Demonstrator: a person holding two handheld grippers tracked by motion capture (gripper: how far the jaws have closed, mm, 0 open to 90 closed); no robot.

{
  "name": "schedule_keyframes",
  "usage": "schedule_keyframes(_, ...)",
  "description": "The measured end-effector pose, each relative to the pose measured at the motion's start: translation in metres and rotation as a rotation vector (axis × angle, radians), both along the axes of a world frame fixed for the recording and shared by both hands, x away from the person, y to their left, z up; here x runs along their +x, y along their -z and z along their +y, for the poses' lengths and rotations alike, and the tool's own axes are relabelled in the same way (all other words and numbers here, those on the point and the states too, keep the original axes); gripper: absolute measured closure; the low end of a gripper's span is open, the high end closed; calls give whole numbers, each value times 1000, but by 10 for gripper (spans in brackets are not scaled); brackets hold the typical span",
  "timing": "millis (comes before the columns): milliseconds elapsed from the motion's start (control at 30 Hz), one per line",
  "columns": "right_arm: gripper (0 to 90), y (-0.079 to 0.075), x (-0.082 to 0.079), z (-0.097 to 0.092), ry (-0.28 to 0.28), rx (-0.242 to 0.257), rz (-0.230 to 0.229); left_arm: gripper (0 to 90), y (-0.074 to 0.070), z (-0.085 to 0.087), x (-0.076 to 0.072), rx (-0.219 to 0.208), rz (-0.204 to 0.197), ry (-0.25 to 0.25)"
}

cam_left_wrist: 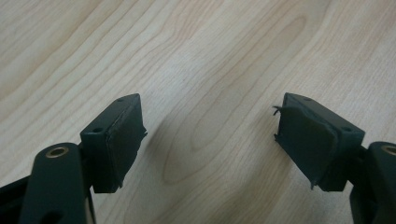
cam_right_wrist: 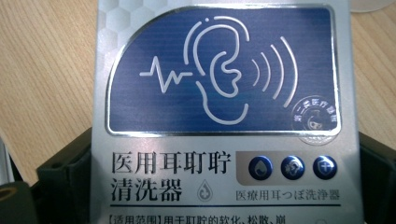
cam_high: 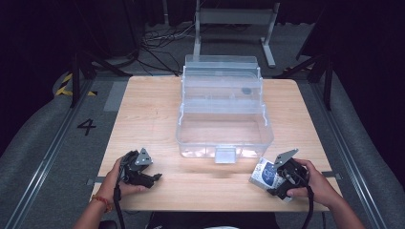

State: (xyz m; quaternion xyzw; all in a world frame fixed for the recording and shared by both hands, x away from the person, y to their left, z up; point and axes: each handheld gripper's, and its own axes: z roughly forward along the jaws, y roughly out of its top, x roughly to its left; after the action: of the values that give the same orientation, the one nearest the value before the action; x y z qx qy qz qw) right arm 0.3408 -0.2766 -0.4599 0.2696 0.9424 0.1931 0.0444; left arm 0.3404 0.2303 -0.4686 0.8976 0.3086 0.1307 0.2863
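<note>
Silver-blue ear-cleaner box (cam_right_wrist: 224, 112) clamped flat between right gripper (cam_high: 282, 179) jaws at counter (cam_high: 153, 109) near-right corner, likely bound for clear tiered storage case (cam_high: 223, 121) standing open mid-counter. Left gripper (cam_left_wrist: 210, 140) spread wide, empty, resting over bare wood.

Silver-blue ear-cleaner box (cam_right_wrist: 224, 116) between right claw (cam_high: 278, 183) jaws.

Silver ear-cleaner box (cam_right_wrist: 224, 116) between tool jaws
</note>
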Motion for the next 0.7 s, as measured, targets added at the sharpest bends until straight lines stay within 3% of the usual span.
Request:
schedule_keyframes(133, 47, 0, 0, 0, 3, 4, 2, 178, 11, 10, -3, -121, -1, -16)
schedule_keyframes(200, 48, 0, 0, -1, 6, 9, 2, 175, 14, 13, -6, -142, -20, -16)
schedule_keyframes(433, 50, -8, -2, -5, -18, 34, -20, 161, 14, 12, -6, -139, -20, -25)
schedule_keyframes(700, 50, -36, -6, -13, -31, 78, -87, 160, 14, 13, -5, -133, -21, -24)
